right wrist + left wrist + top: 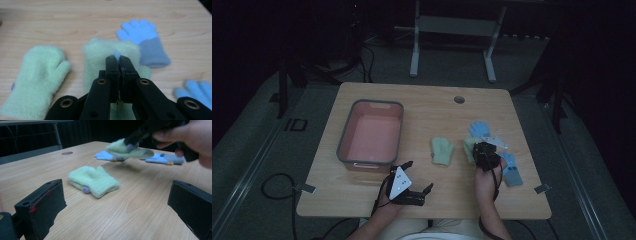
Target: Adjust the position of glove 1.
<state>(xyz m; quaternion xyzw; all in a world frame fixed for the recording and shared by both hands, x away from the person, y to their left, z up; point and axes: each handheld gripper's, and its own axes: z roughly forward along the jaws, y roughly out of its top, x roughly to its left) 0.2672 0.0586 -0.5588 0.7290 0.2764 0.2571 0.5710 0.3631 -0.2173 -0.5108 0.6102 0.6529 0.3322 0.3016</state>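
Observation:
A pale green mitten (pixel 442 151) lies flat near the middle of the wooden table (pixel 422 107). My right gripper (pixel 482 150) is shut on a second green mitten (pixel 100 52) at its edge. In the left gripper view this held mitten (pixel 127 148) hangs a little above the table, under the person's hand (pixel 192 135). One blue glove (pixel 479 128) lies just beyond the right gripper and another blue glove (pixel 512 171) lies to its right. My left gripper (pixel 420 175) rests near the table's front edge, jaws wide apart with nothing between them, facing the lying mitten (pixel 93 181).
A pink bin with a grey rim (pixel 343 145) stands at the table's left, nothing visible inside it. A round cable hole (pixel 459 99) is at the back of the table. Bare wood lies between the bin and the mittens.

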